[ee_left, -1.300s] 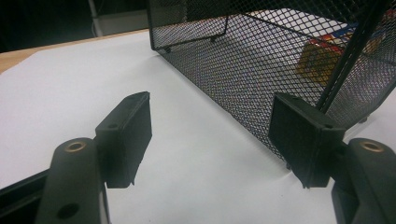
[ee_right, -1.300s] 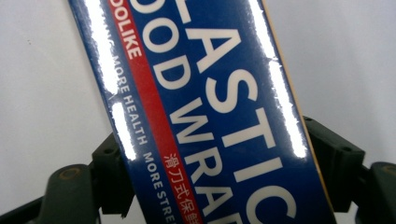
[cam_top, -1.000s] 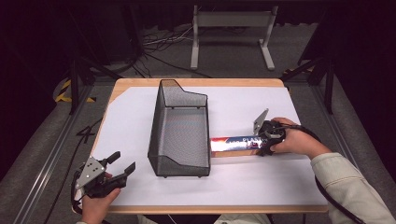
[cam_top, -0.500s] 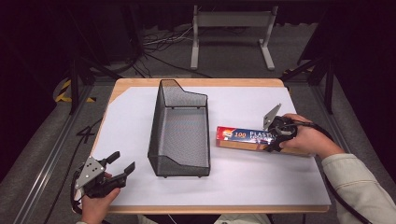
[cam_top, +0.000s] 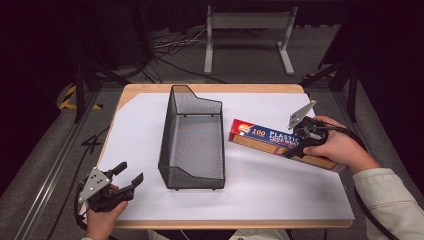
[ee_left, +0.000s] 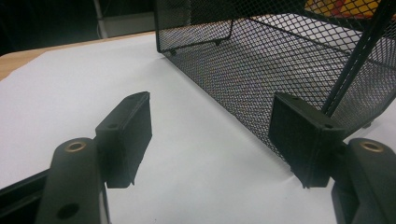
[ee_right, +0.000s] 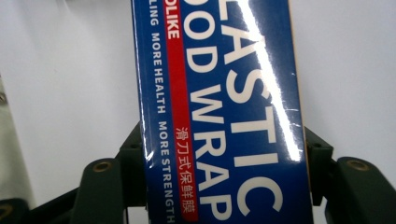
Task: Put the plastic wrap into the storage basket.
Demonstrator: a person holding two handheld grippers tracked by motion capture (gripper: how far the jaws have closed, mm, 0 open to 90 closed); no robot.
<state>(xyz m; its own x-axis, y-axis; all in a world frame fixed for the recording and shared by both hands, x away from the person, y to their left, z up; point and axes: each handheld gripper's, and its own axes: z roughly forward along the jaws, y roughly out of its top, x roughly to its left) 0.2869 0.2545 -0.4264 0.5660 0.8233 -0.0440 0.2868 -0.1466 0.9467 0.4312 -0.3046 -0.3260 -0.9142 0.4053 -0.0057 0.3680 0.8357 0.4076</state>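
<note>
A long blue and red plastic wrap box (cam_top: 265, 136) hangs tilted above the white table, right of the black mesh basket (cam_top: 167, 140). My right gripper (cam_top: 295, 148) is shut on it near its middle. In the right gripper view the box (ee_right: 224, 93) fills the gap, with both jaws of the right gripper (ee_right: 224, 154) pressed against its sides. My left gripper (cam_top: 127, 176) rests open near the table's front left corner. In the left gripper view the left gripper (ee_left: 212, 135) has nothing between its jaws, and the basket's (ee_left: 280, 60) mesh wall stands just ahead to the right.
White paper (cam_top: 280, 195) covers the wooden table top. The basket stands lengthwise at the table's middle. A metal stand (cam_top: 247, 30) and cables lie on the floor beyond the far edge. Dark floor and rails flank both sides.
My right gripper has risen with the box, lifting it off the table and a little away from the basket. The box's printed face now shows. The left gripper stayed put.
</note>
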